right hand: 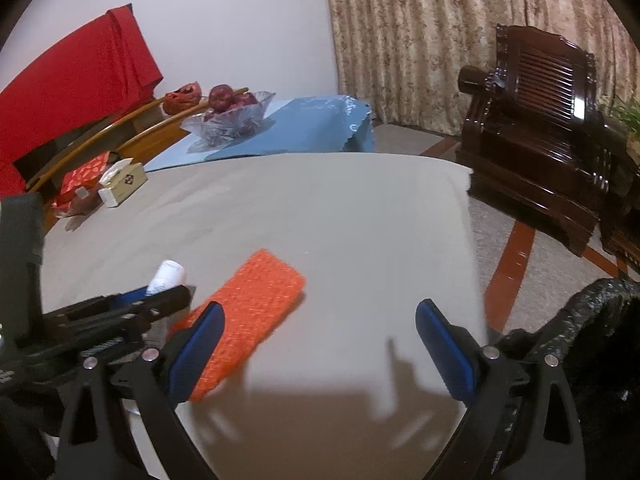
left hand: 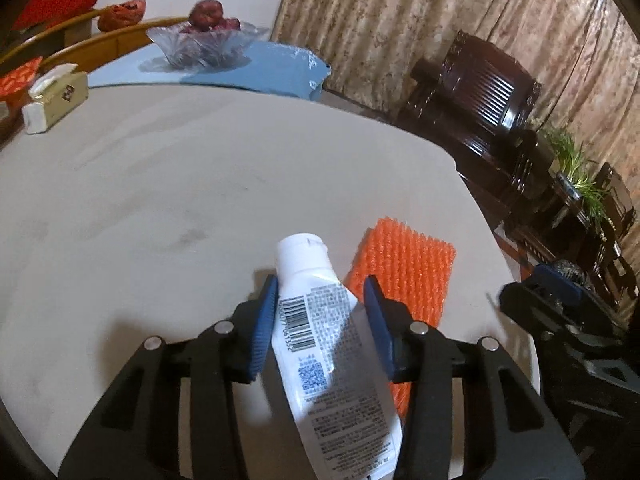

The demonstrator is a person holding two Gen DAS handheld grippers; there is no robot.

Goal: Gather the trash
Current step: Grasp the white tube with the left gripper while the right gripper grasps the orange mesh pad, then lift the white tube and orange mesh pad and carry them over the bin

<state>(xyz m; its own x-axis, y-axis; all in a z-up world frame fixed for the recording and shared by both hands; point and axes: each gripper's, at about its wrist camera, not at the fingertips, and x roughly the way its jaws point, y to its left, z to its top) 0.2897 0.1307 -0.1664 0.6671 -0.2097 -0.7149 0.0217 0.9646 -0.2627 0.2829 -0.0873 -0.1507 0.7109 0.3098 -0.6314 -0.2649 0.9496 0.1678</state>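
- Tissue box (left hand: 54, 102): at the far left of the bench (left hand: 200, 184), well apart from our work. We judge it no part of the trash and at no risk here.
- Glass fruit bowl (left hand: 202, 46): on the blue cloth (left hand: 276, 68) at the far side, also well clear.
- Left gripper (left hand: 320, 300): it straddles the white tube (left hand: 320, 320), which lies on the bench with its cap pointing away from us. The left pad looks to be against the tube; the right pad stands just off it with a sliver of gap, so we count the jaws as not yet clenched on it. Risk: the tube lies askew between the pads, so a closing squeeze may twist it, or catch only one edge of it, and it could slip out on lifting.
- Orange foam netting (left hand: 400, 276): flat on the bench, just beside the tube on its right, partly under the right finger. Risk: the right pad may snag the netting and drag it along, or pinch it against the tube and weaken the hold.
- Right gripper (right hand: 320, 340): jaws released and wide, holding nothing, poised over the near end of the netting. Risk: both grippers sit close together; if we reach for the netting now they could collide.
- Black bag (right hand: 600, 320): at the far right edge, likely the trash receptacle; a loosely held tube could drop short of it.
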